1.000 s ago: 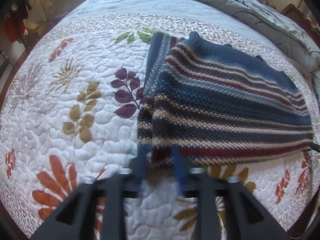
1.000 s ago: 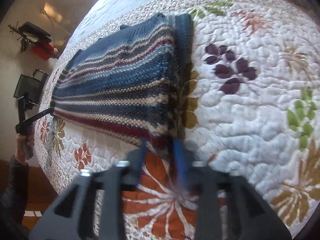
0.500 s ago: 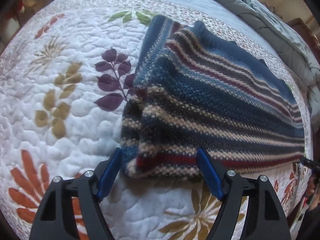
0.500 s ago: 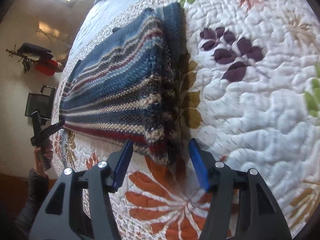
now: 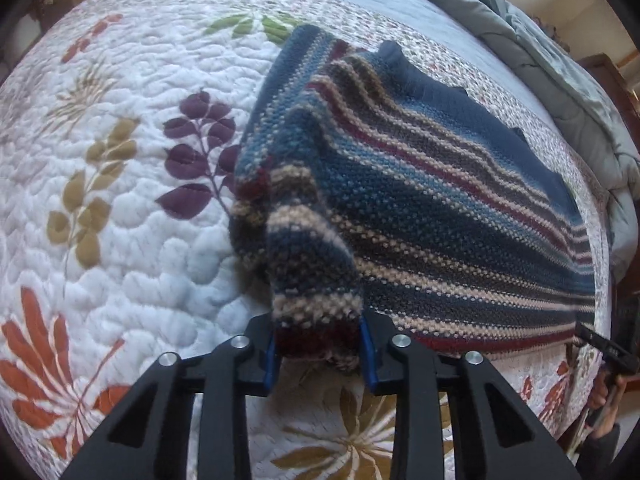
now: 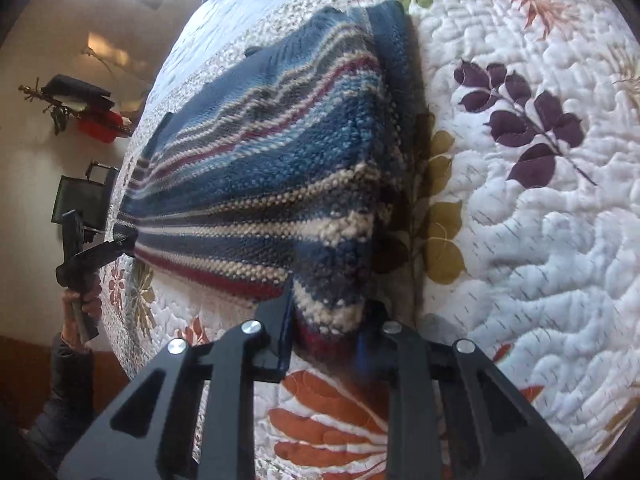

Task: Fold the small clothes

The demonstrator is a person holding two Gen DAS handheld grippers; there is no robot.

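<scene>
Both near corners of the striped sweater now sit between fingers where half a second ago the jaws stood spread just short of the hem; a second ago they were nearly together and clear of the cloth. Left gripper pinches the bunched red-and-cream hem, corner lifted off the quilt with a shadow under it. Right gripper pinches the opposite hem corner, knit humped up between its fingers. Judgement: the grasp is made and the fold proper is next, hem carried toward the collar end. Sweater lies flat across the bed otherwise, sleeve side already doubled under along the edge near the purple leaf print. Room: wide bare quilt beyond the collar end, and more on the side with the purple leaves; a grey duvet heaped at the far edge limits the carry. Bed edge runs close under both grippers, so slack hem may drag over it.
</scene>
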